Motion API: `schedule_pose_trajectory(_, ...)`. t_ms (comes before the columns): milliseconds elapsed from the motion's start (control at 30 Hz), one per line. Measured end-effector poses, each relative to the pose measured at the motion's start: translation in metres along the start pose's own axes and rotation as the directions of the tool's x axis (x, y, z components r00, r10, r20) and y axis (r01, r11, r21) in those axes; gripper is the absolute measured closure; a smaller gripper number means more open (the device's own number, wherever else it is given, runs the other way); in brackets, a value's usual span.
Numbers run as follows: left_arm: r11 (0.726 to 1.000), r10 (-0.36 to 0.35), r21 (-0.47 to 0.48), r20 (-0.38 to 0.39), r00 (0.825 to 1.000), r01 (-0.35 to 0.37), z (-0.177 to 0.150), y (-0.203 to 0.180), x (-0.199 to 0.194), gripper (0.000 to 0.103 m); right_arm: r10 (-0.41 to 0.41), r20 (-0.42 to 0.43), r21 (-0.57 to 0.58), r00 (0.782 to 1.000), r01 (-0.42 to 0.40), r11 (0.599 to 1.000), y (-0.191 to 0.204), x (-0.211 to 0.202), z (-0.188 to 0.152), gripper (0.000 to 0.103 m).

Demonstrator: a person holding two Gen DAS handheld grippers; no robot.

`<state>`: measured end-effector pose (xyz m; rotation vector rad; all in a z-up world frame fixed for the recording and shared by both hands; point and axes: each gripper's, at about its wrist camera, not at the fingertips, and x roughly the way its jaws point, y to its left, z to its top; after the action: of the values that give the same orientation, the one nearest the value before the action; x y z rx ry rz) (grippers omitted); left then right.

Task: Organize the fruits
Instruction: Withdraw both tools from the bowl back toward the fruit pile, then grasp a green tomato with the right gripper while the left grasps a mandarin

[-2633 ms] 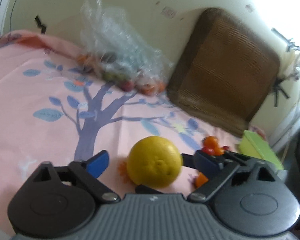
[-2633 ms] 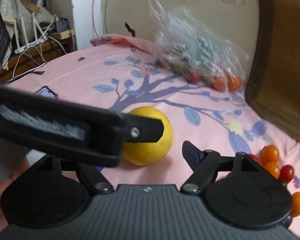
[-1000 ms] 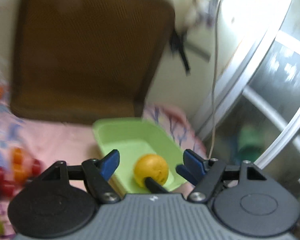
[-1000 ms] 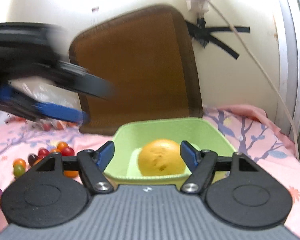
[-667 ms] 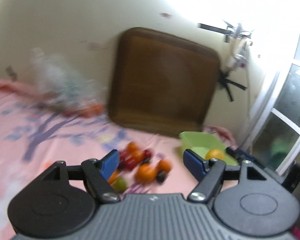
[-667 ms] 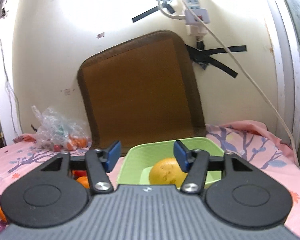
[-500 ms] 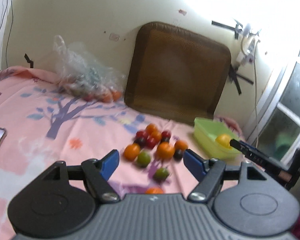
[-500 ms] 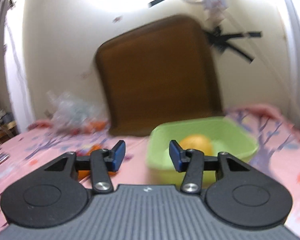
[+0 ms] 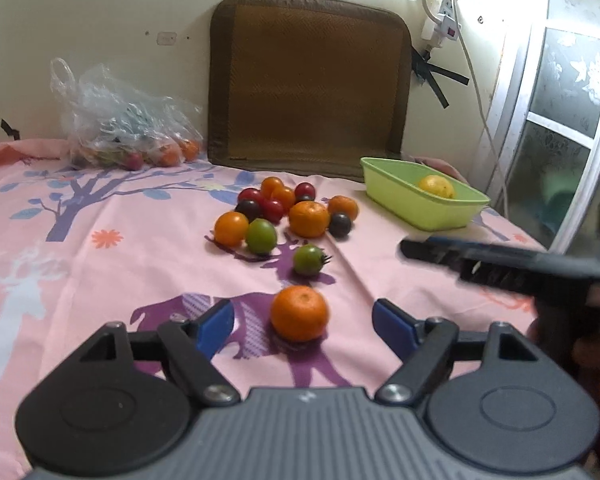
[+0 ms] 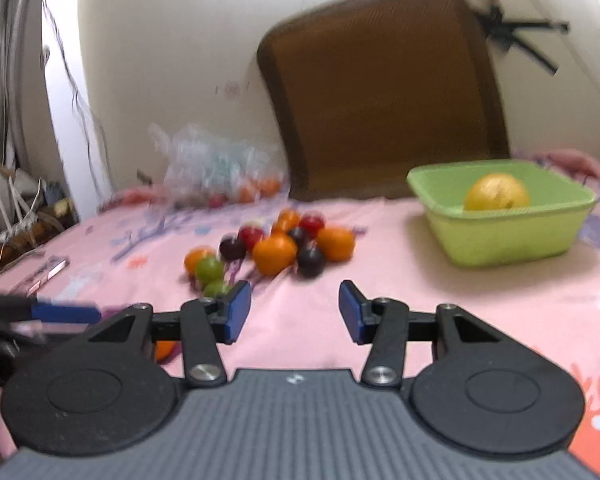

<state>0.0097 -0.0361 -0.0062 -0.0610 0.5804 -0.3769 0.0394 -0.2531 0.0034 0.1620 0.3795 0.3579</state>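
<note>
The left tongs (image 9: 302, 322) stand wide, their blue-tipped fingers (image 9: 214, 326) apart and holding nothing; a round orange mandarin (image 9: 299, 313) lies on the cloth just ahead, between the two tips without touching either. The right tongs (image 10: 294, 312) also gape, empty, over bare cloth; a sliver of an orange fruit (image 10: 165, 350) shows below the left finger linkage, mostly hidden. The right-wrist view is smeared, so small fruits there are hard to tell apart. In the left-wrist view the right tool appears as a blurred dark bar at the right edge, its tips unreadable; in the right-wrist view the left tool is cut off at the left edge.

Both tools point level along the surface toward the wall.

Beyond the mandarin, a green tomato with a stem (image 9: 308, 260) lies alone. Farther on sits a loose cluster of small fruits (image 9: 286, 212): orange, red, dark purple and green, several touching. To the right, well apart from the cluster, a pale green rectangular plastic tub (image 9: 404, 196) holds a single large yellow citrus (image 9: 436, 187). All rest on a pink cloth printed with purple trees and deer (image 9: 100, 248). Against the wall lean a brown woven cushion (image 9: 308, 96) and a crumpled clear plastic bag of fruit (image 9: 120, 128), its contents indistinct.
</note>
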Motion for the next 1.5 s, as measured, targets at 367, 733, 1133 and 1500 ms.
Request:
schedule_pose_trajectory(367, 0.999, 0.016, -0.043, 0.075, 0.997, -0.013, -0.009, 0.016, -0.013, 0.024, 0.003, 0.025, -0.048, 1.0, -0.002, 0.999, 0.007, -0.004, -0.004, 0.051)
schedule_pose_trajectory(733, 0.998, -0.008, 0.065, 0.036, 0.999, 0.005, -0.005, 0.002, -0.007, 0.019, 0.092, -0.072, -0.02, 0.993, -0.094, 0.995, 0.002, 0.01, 0.004, 0.051)
schedule_pose_trajectory(1133, 0.992, 0.083, 0.103, -0.085, 0.993, -0.074, -0.001, 0.002, 0.022, 0.047, 0.163, -0.271, -0.231, 0.949, -0.229, 0.946, 0.043, 0.076, 0.021, 0.064)
schedule_pose_trajectory(1500, 0.986, 0.033, 0.164, -0.077, 0.996, -0.02, 0.01, -0.011, 0.025, 0.064, 0.175, -0.253, -0.197, 0.951, -0.228, 0.953, 0.028, 0.063, 0.017, 0.076)
